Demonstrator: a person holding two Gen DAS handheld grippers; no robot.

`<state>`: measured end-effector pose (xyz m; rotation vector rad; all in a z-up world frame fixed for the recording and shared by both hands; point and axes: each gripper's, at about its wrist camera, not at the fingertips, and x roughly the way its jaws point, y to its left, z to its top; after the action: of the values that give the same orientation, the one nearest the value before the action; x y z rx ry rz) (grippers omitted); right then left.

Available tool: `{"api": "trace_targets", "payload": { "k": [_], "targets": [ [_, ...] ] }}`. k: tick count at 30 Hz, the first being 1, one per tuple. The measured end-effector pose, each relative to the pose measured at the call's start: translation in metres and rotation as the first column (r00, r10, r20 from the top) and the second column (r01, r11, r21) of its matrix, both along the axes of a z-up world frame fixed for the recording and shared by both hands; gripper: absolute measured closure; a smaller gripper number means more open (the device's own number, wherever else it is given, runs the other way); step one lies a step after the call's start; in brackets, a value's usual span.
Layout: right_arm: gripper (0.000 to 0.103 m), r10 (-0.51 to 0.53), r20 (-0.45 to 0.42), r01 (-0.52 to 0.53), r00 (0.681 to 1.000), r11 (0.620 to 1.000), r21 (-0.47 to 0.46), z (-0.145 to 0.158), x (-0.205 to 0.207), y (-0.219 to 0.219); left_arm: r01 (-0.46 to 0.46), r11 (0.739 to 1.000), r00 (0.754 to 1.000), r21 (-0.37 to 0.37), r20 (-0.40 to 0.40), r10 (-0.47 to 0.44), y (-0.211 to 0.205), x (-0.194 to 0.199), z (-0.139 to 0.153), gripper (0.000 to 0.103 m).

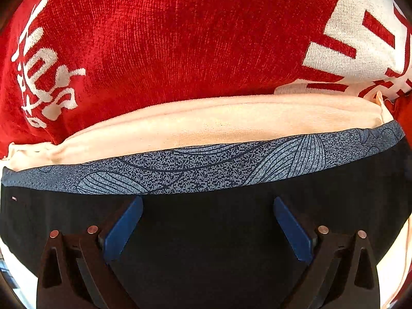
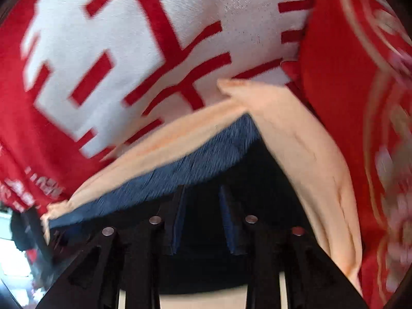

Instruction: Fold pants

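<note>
Red plush blanket with white lettering (image 1: 180,38) fills the background in both wrist views; it is the surface everything lies on. Cream cloth layer (image 1: 219,123) is spread over it, its edge running across the left view and a corner of it folded up in the right view.

Black pants with a blue-grey speckled wave-pattern waistband (image 1: 206,221) lie on the cream cloth, waistband at the far side, black fabric stretching right under both cameras.

My left hand-held gripper (image 1: 208,228) points steeply down at the black fabric just short of the waistband. Its blue pads (image 1: 123,228) stand wide apart, nothing pinched between them, pants fabric visible in the gap behind.

My right hand-held gripper (image 2: 203,219) is over the right end of the pants, near the cream cloth's raised corner. Right view is motion-blurred. Its fingers (image 2: 177,219) are fairly close together with a narrow gap; everything between them is black, so I cannot tell if a fold of the pants is caught there or if they are just parted over it.
</note>
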<state>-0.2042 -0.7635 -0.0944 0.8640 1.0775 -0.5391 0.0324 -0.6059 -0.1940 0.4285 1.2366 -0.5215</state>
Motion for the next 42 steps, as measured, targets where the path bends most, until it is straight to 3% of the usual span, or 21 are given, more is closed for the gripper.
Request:
{"api": "trace_targets", "payload": {
  "k": [7,13,24,32,36,42],
  "targets": [
    [0.064,-0.158,0.086,0.135,0.984,0.964,0.228,-0.023,-0.069,0.034,0.000,1.000,1.000,0.001,0.000,0.000,-0.004,0.002,-0.002,0.001],
    [0.064,-0.293,0.132,0.240,0.947,0.917,0.319,-0.036,-0.089,0.037,-0.003,1.000,1.000,0.001,0.006,0.003,-0.003,0.004,-0.007,0.001],
    [0.064,-0.358,0.184,0.280,0.915,0.895,0.347,-0.039,-0.102,0.029,-0.037,0.999,0.999,0.020,-0.028,0.037,0.000,0.008,-0.008,0.001],
    [0.064,-0.379,0.197,0.295,0.904,0.887,0.355,-0.039,-0.109,0.027,0.022,1.000,0.998,-0.023,-0.061,-0.023,-0.005,-0.032,0.015,0.001],
    [0.064,-0.435,0.214,0.338,0.874,0.863,0.375,-0.042,-0.115,0.023,0.037,0.999,0.996,0.019,-0.087,-0.036,-0.006,-0.047,-0.001,0.001],
    [0.064,-0.493,0.273,0.368,0.826,0.838,0.402,-0.052,-0.118,0.017,0.020,1.000,0.998,-0.006,-0.058,-0.020,0.000,-0.053,-0.006,0.001]
  ]
}}
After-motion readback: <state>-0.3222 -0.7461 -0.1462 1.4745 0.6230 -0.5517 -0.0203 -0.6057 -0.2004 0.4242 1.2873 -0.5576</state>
